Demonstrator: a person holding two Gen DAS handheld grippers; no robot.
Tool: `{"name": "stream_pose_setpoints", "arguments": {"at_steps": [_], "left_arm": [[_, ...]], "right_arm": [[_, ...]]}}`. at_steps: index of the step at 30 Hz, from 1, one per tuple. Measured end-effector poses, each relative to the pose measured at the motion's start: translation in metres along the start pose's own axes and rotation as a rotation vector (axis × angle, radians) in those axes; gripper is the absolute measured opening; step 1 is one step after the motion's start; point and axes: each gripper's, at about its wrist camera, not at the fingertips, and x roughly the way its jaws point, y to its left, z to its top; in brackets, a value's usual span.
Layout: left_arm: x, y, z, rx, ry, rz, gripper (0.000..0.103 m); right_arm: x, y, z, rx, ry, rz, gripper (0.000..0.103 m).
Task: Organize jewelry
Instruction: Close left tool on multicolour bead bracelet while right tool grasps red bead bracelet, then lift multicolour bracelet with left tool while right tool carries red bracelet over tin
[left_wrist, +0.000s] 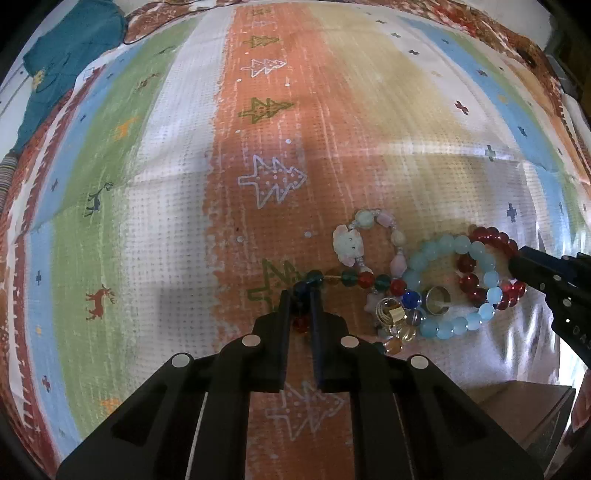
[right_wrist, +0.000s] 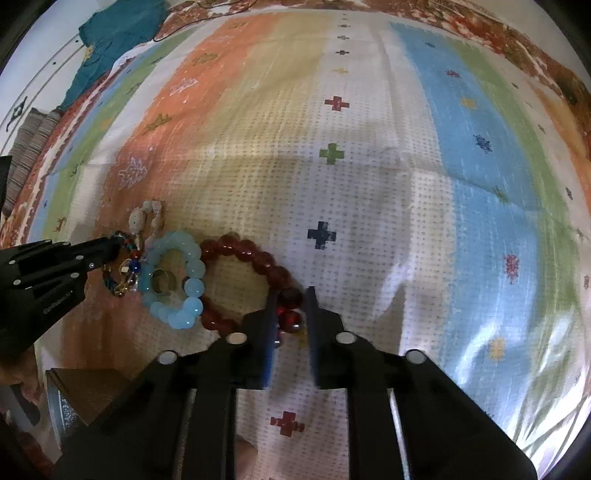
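A heap of jewelry lies on a striped cloth (left_wrist: 332, 129). My left gripper (left_wrist: 300, 295) is shut on the multicoloured bead bracelet (left_wrist: 354, 278) at its left end. My right gripper (right_wrist: 290, 295) is shut on the dark red bead bracelet (right_wrist: 255, 254) at its near right side; it also shows in the left wrist view (left_wrist: 491, 236). A light blue bead bracelet (left_wrist: 450, 284) lies between them, around a metal ring (left_wrist: 437, 300). A pastel bracelet with a white charm (left_wrist: 349, 242) lies behind. Gold rings (left_wrist: 391, 314) sit in the heap.
A teal garment (left_wrist: 70, 62) lies at the far left of the cloth. A brown box (right_wrist: 92, 395) stands at the near edge between the grippers. A striped fabric roll (right_wrist: 29, 147) sits at the left edge.
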Motion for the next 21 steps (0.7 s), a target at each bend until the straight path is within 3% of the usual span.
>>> {"name": "stream_pose_setpoints", "arguments": {"at_steps": [6, 21], "left_arm": [[-0.008, 0.002, 0.007, -0.006, -0.005, -0.005, 0.009], [-0.067, -0.02, 0.009, 0.027, -0.12, -0.061, 0.009]], "right_arm": [[-0.004, 0.004, -0.003, -0.04, -0.014, -0.01, 0.014], [-0.049, 0.013, -0.006, -0.051, -0.099, -0.005, 0.014]]}}
